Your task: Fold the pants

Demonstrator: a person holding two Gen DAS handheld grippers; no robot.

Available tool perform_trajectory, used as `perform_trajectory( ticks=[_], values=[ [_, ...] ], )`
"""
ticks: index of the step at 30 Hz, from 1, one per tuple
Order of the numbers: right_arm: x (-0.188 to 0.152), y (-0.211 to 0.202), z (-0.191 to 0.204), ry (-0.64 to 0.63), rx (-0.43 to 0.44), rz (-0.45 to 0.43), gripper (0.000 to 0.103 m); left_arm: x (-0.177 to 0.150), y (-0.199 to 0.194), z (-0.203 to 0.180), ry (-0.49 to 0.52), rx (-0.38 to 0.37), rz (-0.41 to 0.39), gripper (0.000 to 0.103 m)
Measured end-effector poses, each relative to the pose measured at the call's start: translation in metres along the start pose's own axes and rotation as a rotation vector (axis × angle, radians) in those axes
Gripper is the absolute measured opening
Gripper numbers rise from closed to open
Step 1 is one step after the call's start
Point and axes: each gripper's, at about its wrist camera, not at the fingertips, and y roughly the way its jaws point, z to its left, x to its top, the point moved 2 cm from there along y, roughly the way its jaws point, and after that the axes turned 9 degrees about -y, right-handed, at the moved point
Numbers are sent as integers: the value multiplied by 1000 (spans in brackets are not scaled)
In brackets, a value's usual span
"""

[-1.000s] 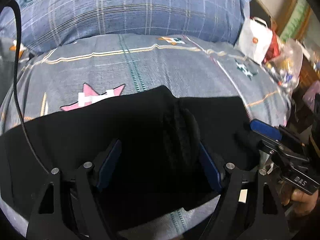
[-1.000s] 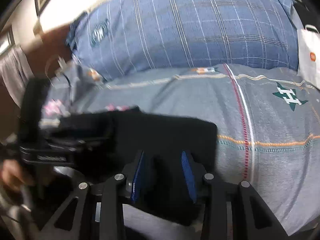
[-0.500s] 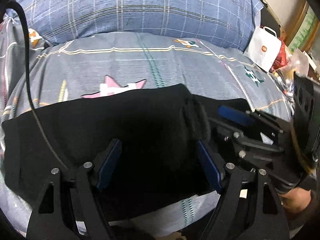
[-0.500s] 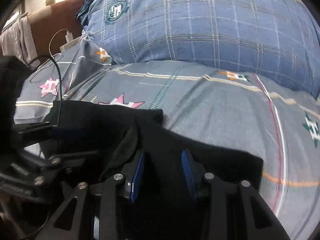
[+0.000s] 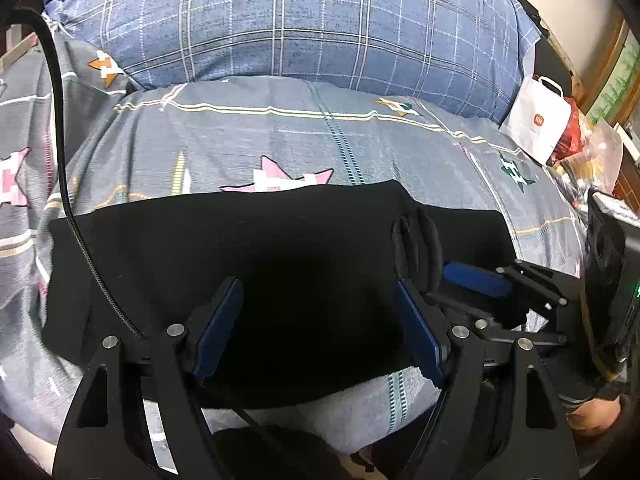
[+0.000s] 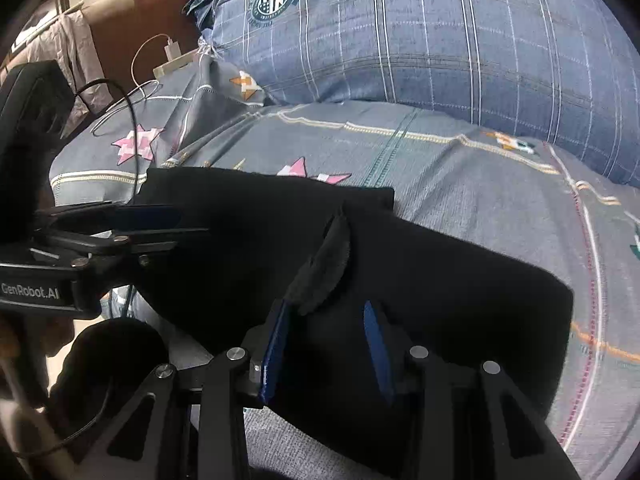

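I am judging the black pants [image 5: 280, 260] soft and limp, best pinched at the raised fold [image 5: 416, 240] beside my left gripper [image 5: 320, 328], its jaws standing wide apart, while my right gripper [image 6: 326, 344] is hanging half-open, clamping nothing I can see.

Bed [image 5: 248, 140] under me: grey-blue sheet, stars and stripes printed. I see black pants [image 5: 256, 248] spread flat across it. Plaid blue pillow [image 5: 304, 20] at far edge. White paper bag [image 5: 536, 124] by its right side.
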Motion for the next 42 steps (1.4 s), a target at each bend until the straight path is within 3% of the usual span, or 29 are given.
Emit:
perform_trajectory(
  ticks=[13, 30, 42],
  values=[
    [16, -31, 10, 3, 0, -58, 39, 1, -41, 29, -79, 7, -76, 78],
    [19, -18, 7, 30, 16, -27, 42, -3, -63, 70, -173, 25, -110, 78],
    [26, -13, 8, 22, 39, -27, 42, -21, -64, 108, -240, 118, -124, 78]
  ],
)
